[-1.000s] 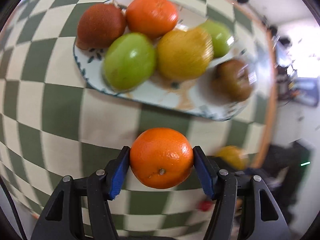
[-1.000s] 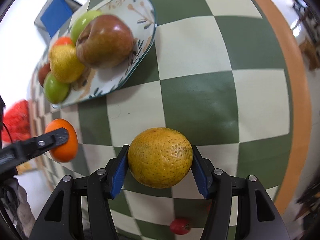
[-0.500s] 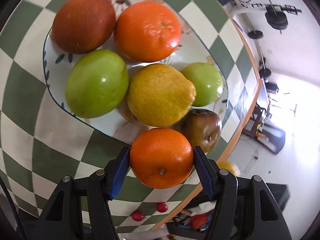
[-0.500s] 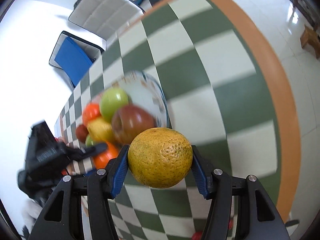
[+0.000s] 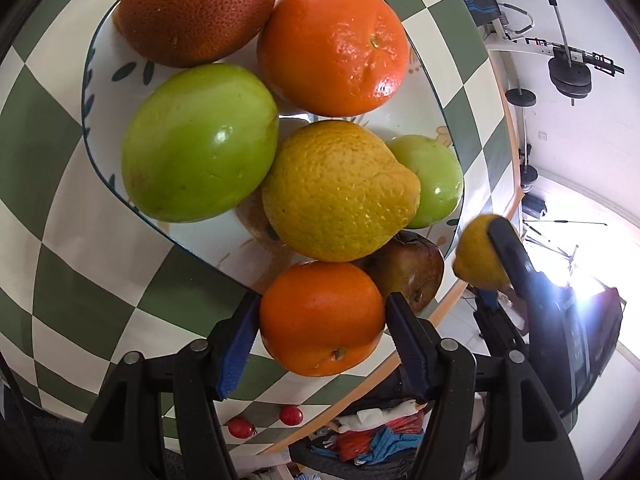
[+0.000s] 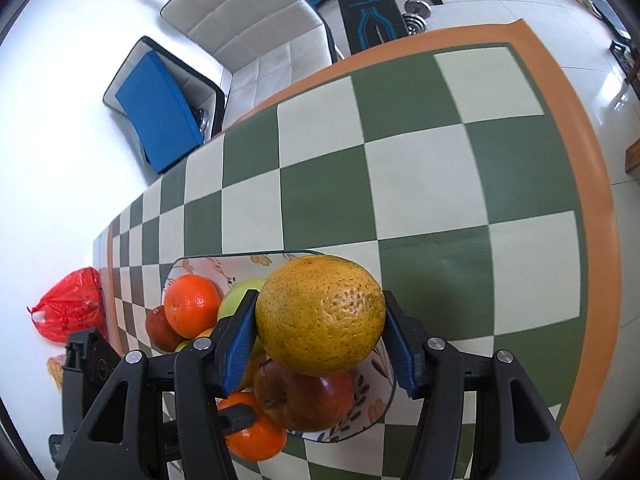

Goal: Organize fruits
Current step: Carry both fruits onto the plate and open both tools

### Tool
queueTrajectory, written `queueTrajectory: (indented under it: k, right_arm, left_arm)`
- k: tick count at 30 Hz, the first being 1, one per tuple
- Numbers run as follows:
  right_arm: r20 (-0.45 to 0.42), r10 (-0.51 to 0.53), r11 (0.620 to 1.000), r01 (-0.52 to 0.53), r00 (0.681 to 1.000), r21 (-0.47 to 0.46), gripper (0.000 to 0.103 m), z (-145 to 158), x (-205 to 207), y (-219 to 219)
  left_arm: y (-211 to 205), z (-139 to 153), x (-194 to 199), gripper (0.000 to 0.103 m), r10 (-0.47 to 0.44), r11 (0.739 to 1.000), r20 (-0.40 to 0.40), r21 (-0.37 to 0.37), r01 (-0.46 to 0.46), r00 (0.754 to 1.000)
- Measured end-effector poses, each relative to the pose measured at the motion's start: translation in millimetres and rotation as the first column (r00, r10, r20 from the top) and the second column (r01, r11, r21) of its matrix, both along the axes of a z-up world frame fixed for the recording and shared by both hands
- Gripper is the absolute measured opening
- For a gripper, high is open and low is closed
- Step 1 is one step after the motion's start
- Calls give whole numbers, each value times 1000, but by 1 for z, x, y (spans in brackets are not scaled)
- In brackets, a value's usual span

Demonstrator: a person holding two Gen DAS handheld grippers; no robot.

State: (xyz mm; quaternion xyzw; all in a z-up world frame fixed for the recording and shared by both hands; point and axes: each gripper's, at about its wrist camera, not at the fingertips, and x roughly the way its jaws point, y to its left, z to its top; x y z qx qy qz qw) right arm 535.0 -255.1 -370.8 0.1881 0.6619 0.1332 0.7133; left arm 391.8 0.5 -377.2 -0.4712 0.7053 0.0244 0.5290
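1. On the left of the left wrist view, a large green fruit (image 5: 199, 142) and a brown-red fruit (image 5: 196, 8) are seen lying on the patterned plate (image 5: 90, 96), which rests on the checked tablecloth (image 5: 48, 208).

2. At centre, the left gripper (image 5: 322, 320) is found closed on an orange (image 5: 322, 318), held by its flanks between the blue pads. The fruit is carried over the plate's near rim, just beside a yellow citrus (image 5: 340, 190) and a dark apple (image 5: 408, 270); whether it touches the plate cannot be told.

3. Further right, a second orange (image 5: 334, 46) and a small green fruit (image 5: 434, 182) are noted at the plate's far side. The plate is judged crowded; the near rim appears to offer the remaining room.

4. In the right wrist view, the right gripper (image 6: 320, 316) is found clamped on a yellow-green orange (image 6: 320, 314), held above the apple and clear of the pile.

5. It is judged that both fruits are being brought for placing, neither yet released. Rolling off the stacked fruit is considered a risk.
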Motion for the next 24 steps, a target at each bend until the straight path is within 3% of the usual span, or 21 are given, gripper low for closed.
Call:
queueTrajectory:
  k: [5,9,12,14,16,19,24]
  right_arm:
    - [-23,36,999,-36,999,1,64,-10,0,9]
    - [-21,32,999,-32,999,11,78,-6,0,10]
    - [4,49,998,-49,999,-33,78,7,-5,9]
    - [19,58,996,-56,998,-70,85,18,-13,7]
    - [39,80,986,-74,996,-148,95,30,-24,9]
    - [66,107,967,-89,992,-240,95,43,-46,13]
    - [111,126,935,-81,986,-344,96,64,-89,22]
  left_arm:
    - [-3,10,2,62,-8,1000,9,12,8,1000]
    - [0,24,3,62,-32,999,37,28,31,999]
    - [1,42,5,63,-101,991,77,97,93,992]
    - [0,54,6,71,-173,972,102,175,154,980]
    - [-2,66,8,74,-266,932,122,284,223,956]
    - [-3,80,8,81,-398,837,119,452,307,910]
    - [1,90,1,92,-513,722,96,586,369,853]
